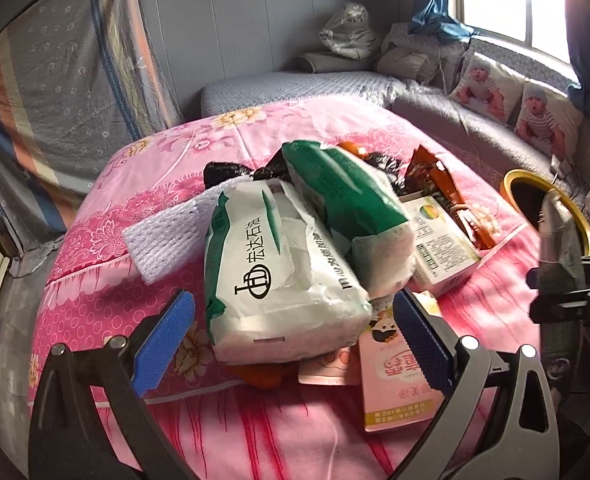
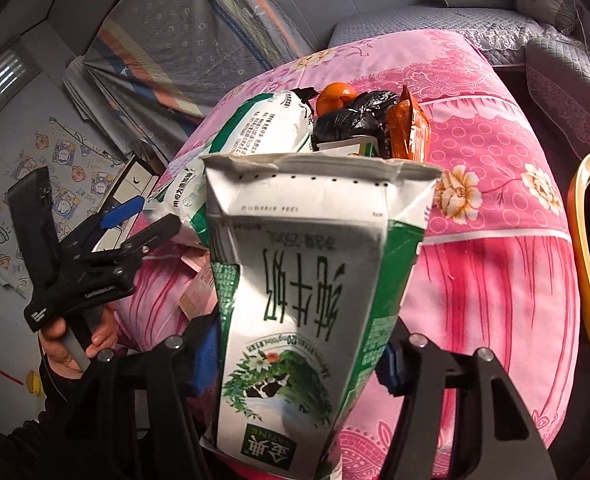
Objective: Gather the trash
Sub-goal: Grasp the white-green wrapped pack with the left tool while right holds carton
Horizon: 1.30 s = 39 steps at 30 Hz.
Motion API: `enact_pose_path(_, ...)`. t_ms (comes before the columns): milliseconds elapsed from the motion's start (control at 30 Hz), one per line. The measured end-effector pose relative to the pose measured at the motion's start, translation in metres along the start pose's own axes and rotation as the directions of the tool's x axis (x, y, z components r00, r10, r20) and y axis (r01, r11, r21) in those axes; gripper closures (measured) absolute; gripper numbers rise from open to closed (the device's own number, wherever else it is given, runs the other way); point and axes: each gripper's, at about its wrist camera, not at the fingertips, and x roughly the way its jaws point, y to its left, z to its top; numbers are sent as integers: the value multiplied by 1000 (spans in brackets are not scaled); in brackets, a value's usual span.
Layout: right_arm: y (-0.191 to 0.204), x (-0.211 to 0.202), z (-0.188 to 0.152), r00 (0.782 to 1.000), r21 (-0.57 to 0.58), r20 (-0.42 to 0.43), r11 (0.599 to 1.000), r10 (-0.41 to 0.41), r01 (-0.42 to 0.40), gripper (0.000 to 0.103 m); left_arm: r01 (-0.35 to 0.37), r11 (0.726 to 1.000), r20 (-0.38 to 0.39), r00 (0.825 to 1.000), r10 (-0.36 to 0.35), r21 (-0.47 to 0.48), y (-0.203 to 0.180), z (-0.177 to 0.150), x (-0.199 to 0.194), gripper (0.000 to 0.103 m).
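A heap of trash lies on the pink flowered bed: two white-and-green plastic packs, a black bag, an orange wrapper, a small carton, pink packets and white foam mesh. My left gripper is open, its blue pads either side of the near white pack. My right gripper is shut on a white-and-green milk carton, held upside down above the bed edge. It also shows in the left wrist view, beside a yellow-rimmed bin.
The yellow bin rim stands right of the bed. An orange fruit sits among the heap. A grey sofa with baby-print cushions runs under the window. A draped cloth hangs at left.
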Motion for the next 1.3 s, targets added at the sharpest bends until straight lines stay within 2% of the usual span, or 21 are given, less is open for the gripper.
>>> enact_pose_path(33, 1, 0, -1, 1000, -3, 1, 1000, 2, -2, 46, -18, 1000, -25, 1000, 18, -6, 2, 1, 7, 8)
enact_pose_path(233, 3, 7, -2, 1000, -13, -11, 1000, 19, -19, 47, 81, 994, -92, 992, -88, -76, 18, 6, 37, 7)
enact_pose_path(433, -2, 20, 0, 999, 15, -35, 999, 33, -33, 48, 232, 957, -141, 956, -258, -177, 31, 17, 73, 7)
enact_pose_path(600, -2, 20, -4, 999, 11, -29, 999, 44, -44, 48, 259, 939, -127, 948, -292, -227, 36, 23, 88, 9)
enact_pose_path(633, -2, 19, -5, 999, 11, -29, 999, 46, -46, 48, 273, 928, -123, 942, -311, -255, 39, 23, 91, 17)
enact_pose_path(667, -2, 19, -6, 998, 12, -30, 999, 48, -48, 48, 300, 912, -114, 933, -341, -279, 42, 22, 92, 33)
enact_pose_path(700, -3, 18, -7, 998, 14, -29, 999, 49, -49, 48, 319, 899, -103, 926, -363, -299, 45, 21, 92, 36)
enact_pose_path(733, -4, 17, -7, 998, 16, -29, 999, 51, -50, 48, 328, 893, -93, 924, -371, -309, 47, 19, 88, 44)
enact_pose_path(833, -7, 16, -8, 998, 15, -28, 999, 52, -52, 48, 333, 888, -60, 927, -369, -318, 52, 16, 78, 57)
enact_pose_path(967, -10, 15, -8, 998, 20, -24, 999, 51, -50, 48, 325, 888, -25, 936, -351, -325, 59, 9, 60, 67)
enact_pose_path(1133, -7, 10, -8, 998, 15, -10, 998, 68, -68, 48, 340, 885, 90, 940, -329, -319, 70, -1, 17, 68)
enact_pose_path(1300, -6, 1, -8, 997, 3, 9, 997, 79, -79, 48, 320, 900, 187, 943, -274, -296, 72, -7, -32, 68)
